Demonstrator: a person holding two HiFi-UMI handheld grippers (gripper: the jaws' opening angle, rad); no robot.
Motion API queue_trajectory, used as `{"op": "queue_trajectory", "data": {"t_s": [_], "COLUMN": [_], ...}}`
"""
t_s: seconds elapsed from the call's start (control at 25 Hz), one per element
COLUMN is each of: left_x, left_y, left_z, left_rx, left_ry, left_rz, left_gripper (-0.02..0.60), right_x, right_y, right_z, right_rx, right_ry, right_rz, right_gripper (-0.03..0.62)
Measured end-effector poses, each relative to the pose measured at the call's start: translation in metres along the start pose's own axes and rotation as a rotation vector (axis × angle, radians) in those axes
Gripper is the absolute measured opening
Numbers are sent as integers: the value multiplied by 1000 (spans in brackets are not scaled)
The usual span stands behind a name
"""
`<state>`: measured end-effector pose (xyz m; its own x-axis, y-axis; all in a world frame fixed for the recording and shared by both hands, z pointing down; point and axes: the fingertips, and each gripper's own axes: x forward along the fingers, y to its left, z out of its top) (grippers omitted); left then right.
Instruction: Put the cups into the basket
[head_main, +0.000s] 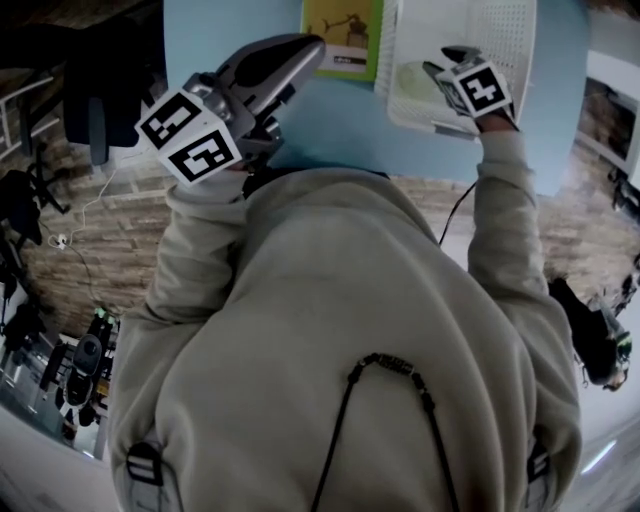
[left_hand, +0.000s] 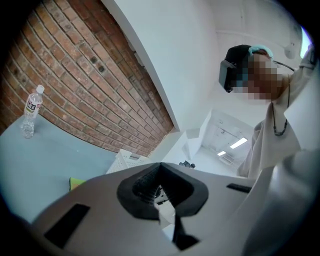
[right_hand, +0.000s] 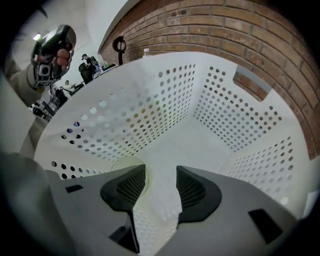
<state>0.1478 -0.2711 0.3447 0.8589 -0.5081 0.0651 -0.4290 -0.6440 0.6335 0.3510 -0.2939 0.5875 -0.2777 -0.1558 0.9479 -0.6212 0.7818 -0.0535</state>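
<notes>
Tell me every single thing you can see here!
table: one, light blue, in front of the person
basket: one, white with holes, on the table
cup: one, pale green, inside the basket
book: one, green and yellow, on the table left of the basket
water bottle: one, clear with a white cap, standing on the table by the wall
brick wall: one, red-brown, behind the table
hoodie: one, beige, on the person
left gripper: one, grey, jaws shut, raised near the chest
right gripper: one, grey, jaws open, empty, inside the basket
</notes>
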Motion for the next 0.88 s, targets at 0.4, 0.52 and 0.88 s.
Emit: {"op": "queue_trajectory", "data": {"t_s": [0.4, 0.52, 0.88], "left_x": [-23, -35, -85], "left_y": [-18, -31, -27], "left_z": [9, 15, 4], "left_rx": [93, 152, 227], "left_ry": [54, 62, 143], "left_rz": [-56, -82, -93], "left_gripper": [-3, -3, -3], "right_x": [-62, -81, -123], "right_y": [7, 26, 110], "right_z": [26, 40, 89], "right_rx": [116, 125, 183], "right_ry": [-190, -242, -429], "right_rz": [-107, -118, -91], "right_gripper": [21, 14, 14]}}
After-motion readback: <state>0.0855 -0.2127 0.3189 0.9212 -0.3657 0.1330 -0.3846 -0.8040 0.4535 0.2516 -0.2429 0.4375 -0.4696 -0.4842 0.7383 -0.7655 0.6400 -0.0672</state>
